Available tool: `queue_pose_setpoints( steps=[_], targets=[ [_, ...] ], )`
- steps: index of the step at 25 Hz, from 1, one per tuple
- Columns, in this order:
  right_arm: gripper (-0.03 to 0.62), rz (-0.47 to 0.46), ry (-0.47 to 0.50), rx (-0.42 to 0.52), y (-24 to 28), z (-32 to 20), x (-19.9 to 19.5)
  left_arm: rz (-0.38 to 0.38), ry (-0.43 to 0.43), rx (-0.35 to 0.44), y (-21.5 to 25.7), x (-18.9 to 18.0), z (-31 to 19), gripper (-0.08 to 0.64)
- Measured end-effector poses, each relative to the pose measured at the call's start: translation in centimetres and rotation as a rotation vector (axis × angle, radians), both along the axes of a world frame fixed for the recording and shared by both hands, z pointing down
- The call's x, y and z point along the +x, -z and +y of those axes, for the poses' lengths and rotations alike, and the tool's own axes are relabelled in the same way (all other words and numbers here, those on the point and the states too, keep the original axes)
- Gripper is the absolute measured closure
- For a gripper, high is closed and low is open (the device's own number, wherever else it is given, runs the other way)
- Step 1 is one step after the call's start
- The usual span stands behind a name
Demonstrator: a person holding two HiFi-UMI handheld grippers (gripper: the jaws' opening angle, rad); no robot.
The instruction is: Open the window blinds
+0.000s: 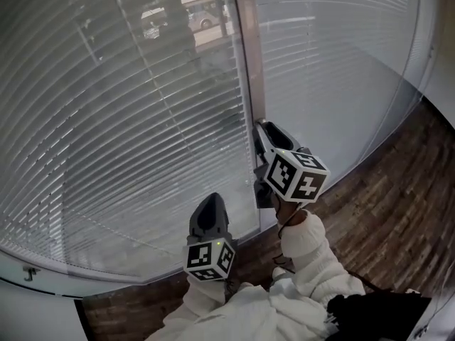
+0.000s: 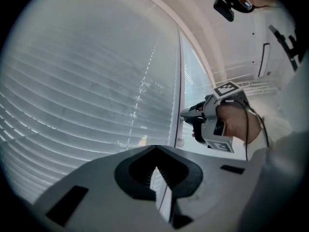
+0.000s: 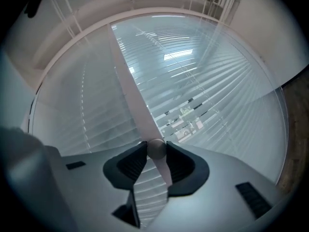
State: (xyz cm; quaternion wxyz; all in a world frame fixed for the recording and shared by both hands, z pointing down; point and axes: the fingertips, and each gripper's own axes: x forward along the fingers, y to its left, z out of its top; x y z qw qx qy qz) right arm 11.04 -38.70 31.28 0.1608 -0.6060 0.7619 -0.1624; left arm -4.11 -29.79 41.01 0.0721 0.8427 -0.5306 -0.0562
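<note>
Two slatted blinds hang on either side of a pale window post (image 1: 247,62). The left blind (image 1: 121,126) has its slats tilted, so a street shows through; the right blind (image 1: 334,55) looks closed. My right gripper (image 1: 261,126) points at the post, and its jaws stand a little apart. A small round grey knob (image 3: 156,149) shows between the tips of the right gripper (image 3: 156,147); whether the pads touch it I cannot tell. Lower and to the left, my left gripper (image 1: 212,202) faces the left blind. The left gripper (image 2: 155,150) is shut with nothing in it.
A dark wooden floor (image 1: 398,190) runs along under the windows. A white sill (image 1: 43,300) lies at the lower left. A thin cord (image 2: 179,105) hangs beside the post. White sleeves (image 1: 313,261) fill the bottom of the head view.
</note>
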Motion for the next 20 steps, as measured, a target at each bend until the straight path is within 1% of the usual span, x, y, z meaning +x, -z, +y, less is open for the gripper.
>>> queue_pose_setpoints(
  steps=[2,3,4,5,8,9,14,20],
  targets=[
    [0.472,0.009,0.010,-0.008,-0.1,0.1,0.0,0.006,0.006,0.000,0.0,-0.4,-0.2,0.563],
    [0.469,0.043,0.014,-0.010,-0.1,0.1,0.0,0.010,0.011,0.002,0.0,-0.6,-0.3,0.564],
    [0.469,0.104,0.014,-0.009,-0.1,0.1,-0.1,0.015,0.016,0.003,0.1,-0.7,-0.5,0.563],
    [0.469,0.192,0.011,-0.006,-0.1,0.1,-0.2,0.019,0.020,0.005,0.1,-0.9,-0.6,0.563],
    [0.469,0.495,-0.002,0.008,0.0,-0.2,-0.6,0.020,0.025,0.007,0.1,-1.0,-1.1,0.563],
    [0.469,0.580,-0.002,0.013,0.0,-0.2,-0.8,0.018,0.025,0.006,0.1,-1.0,-1.1,0.563],
    [0.469,0.926,-0.017,0.049,0.1,0.0,-1.5,0.011,0.038,-0.002,-0.3,-1.3,-1.4,0.564],
    [0.469,1.328,-0.066,0.137,-0.1,0.2,-2.0,-0.017,0.065,0.006,-0.2,-2.1,-1.6,0.563]
  ],
)
